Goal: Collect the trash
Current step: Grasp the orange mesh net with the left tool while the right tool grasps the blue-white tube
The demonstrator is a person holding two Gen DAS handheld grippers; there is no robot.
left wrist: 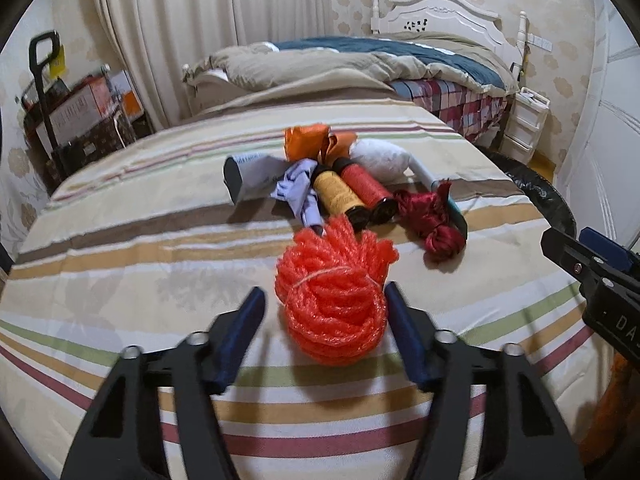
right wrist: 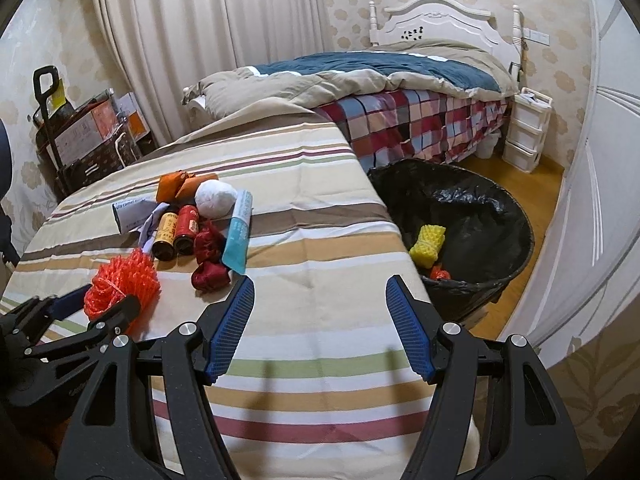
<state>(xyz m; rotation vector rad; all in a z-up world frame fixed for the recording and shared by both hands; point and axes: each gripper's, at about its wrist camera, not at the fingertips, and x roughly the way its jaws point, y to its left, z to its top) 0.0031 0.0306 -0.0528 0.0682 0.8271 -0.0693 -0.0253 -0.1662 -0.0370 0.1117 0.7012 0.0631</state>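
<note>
We note left gripper (left wrist: 324, 294) partly spread, straddling orange net bundle (left wrist: 334, 292) on striped bed (left wrist: 120, 248); right pad grazes it, left pad clear. Right gripper (right wrist: 320, 292) spread, empty, above bed near bin (right wrist: 516, 240).

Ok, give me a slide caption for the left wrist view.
Left gripper straddles a bright orange foam-net bundle on the striped bedsheet, pads not yet pressing, other trash piled behind.

Home bedroom (bed (right wrist: 400, 68), curtains (right wrist: 208, 40))
</note>
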